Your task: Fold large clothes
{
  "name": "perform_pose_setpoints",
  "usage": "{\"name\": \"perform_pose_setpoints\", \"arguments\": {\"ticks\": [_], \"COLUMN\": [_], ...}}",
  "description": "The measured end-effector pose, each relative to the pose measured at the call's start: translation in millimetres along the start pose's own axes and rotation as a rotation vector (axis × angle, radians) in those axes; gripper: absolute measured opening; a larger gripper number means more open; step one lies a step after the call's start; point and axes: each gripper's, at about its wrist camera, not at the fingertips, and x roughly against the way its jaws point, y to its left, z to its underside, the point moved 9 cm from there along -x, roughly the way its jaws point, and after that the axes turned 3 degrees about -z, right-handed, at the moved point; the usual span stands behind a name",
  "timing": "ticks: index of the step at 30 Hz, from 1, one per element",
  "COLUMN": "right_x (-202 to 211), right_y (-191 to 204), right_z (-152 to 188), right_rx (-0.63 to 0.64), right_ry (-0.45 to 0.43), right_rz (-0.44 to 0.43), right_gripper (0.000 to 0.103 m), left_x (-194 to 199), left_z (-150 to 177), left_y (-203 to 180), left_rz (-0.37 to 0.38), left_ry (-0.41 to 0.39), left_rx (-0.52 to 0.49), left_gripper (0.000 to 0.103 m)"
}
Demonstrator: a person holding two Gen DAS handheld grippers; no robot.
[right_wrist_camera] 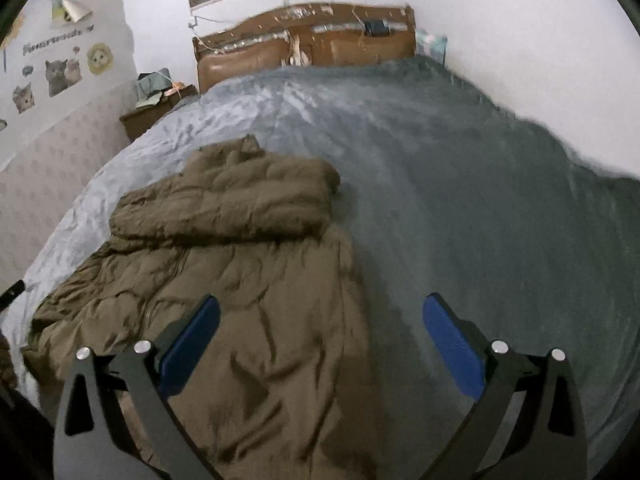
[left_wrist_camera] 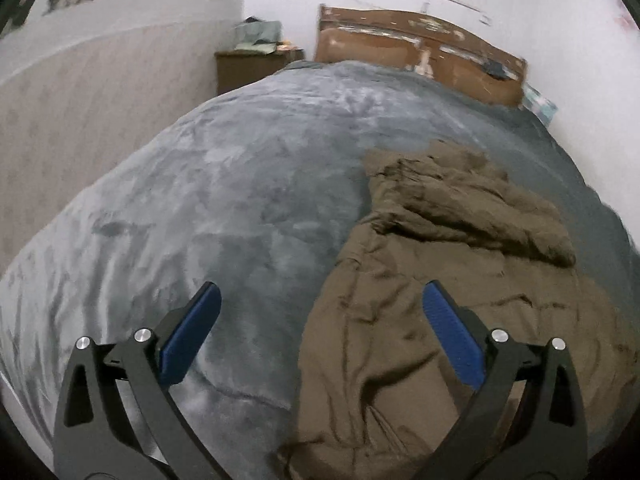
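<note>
An olive-brown padded coat (left_wrist_camera: 452, 312) lies crumpled on a grey-blue bed cover (left_wrist_camera: 224, 200), with one part folded over across its far end (left_wrist_camera: 460, 204). My left gripper (left_wrist_camera: 322, 300) hangs open above the coat's left edge, holding nothing. In the right wrist view the same coat (right_wrist_camera: 224, 280) fills the lower left, its folded-over part (right_wrist_camera: 240, 196) farther up. My right gripper (right_wrist_camera: 322, 312) is open over the coat's right edge, nothing between its blue pads (right_wrist_camera: 452, 344).
A worn brown headboard (right_wrist_camera: 304, 44) closes the far end of the bed cover (right_wrist_camera: 480, 208). A nightstand (left_wrist_camera: 252, 68) with clutter stands at the bed's far left corner. A patterned wall with cat stickers (right_wrist_camera: 60, 76) runs along the left; a white wall borders the right.
</note>
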Motion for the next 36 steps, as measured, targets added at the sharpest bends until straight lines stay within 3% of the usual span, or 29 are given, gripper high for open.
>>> {"name": "perform_pose_setpoints", "arguments": {"ticks": [3, 6, 9, 13, 15, 18, 21, 23, 24, 25, 26, 28, 29, 31, 33, 36], "right_x": [-3.7, -6.8, -14.6, -28.6, -27.8, -15.7, -23.3, -27.8, -28.0, -28.9, -30.2, -32.9, -33.2, -32.3, -28.6, -10.2], "right_y": [-12.7, -16.5, -21.0, -22.6, -21.9, -11.6, -8.0, -12.9, -13.6, -13.6, -14.4, -13.1, -10.6, -5.9, -1.5, 3.5], "right_z": [17.5, 24.4, 34.4, 53.2, 65.5, 76.1, 96.0, 99.5, 98.7, 99.5, 101.9, 106.2, 106.7, 105.6, 102.6, 85.0], "right_rx": [-0.093, -0.09, -0.123, -0.189, -0.25, -0.23, -0.237, -0.252, -0.255, -0.258, -0.256, -0.247, -0.237, -0.207, -0.191, -0.163], "right_ry": [0.05, 0.072, 0.114, 0.217, 0.27, 0.295, 0.408, 0.428, 0.425, 0.431, 0.446, 0.473, 0.479, 0.479, 0.468, 0.37], "right_rz": [-0.005, 0.016, 0.01, -0.042, -0.071, -0.038, 0.0, 0.029, 0.023, 0.017, 0.023, 0.021, 0.011, 0.004, -0.025, -0.063], "right_gripper": [0.101, 0.101, 0.101, 0.101, 0.101, 0.101, 0.101, 0.101, 0.092, 0.066, 0.053, 0.038, 0.035, 0.026, 0.023, 0.02], "left_x": [-22.1, -39.3, -49.7, -52.5, -45.1, -24.2, -21.9, -27.3, -30.3, -31.6, -34.5, -42.9, -43.5, -40.7, -33.0, -5.3], "left_z": [18.3, 36.8, 43.0, 54.4, 59.9, 80.1, 91.2, 97.2, 100.3, 101.9, 104.9, 116.5, 118.1, 116.2, 110.2, 86.1], "left_y": [-10.1, 0.0, 2.6, -12.2, -14.0, -19.7, -26.3, -25.7, -22.5, -18.9, -16.5, -18.4, -21.8, -31.2, -37.4, -42.3], "left_rz": [0.036, 0.056, 0.044, 0.039, 0.05, 0.101, 0.069, 0.045, 0.046, 0.048, 0.052, 0.108, 0.136, 0.193, 0.227, 0.25], "left_ry": [0.105, 0.217, 0.235, 0.263, 0.296, 0.351, 0.381, 0.402, 0.421, 0.429, 0.444, 0.509, 0.523, 0.516, 0.492, 0.387], "left_rx": [-0.001, 0.064, 0.092, 0.007, 0.016, 0.098, 0.079, 0.069, 0.089, 0.103, 0.118, 0.16, 0.162, 0.15, 0.141, 0.093], "left_gripper": [0.1, 0.099, 0.099, 0.098, 0.098, 0.099, 0.099, 0.099, 0.099, 0.099, 0.098, 0.077, 0.072, 0.041, 0.025, 0.02]}}
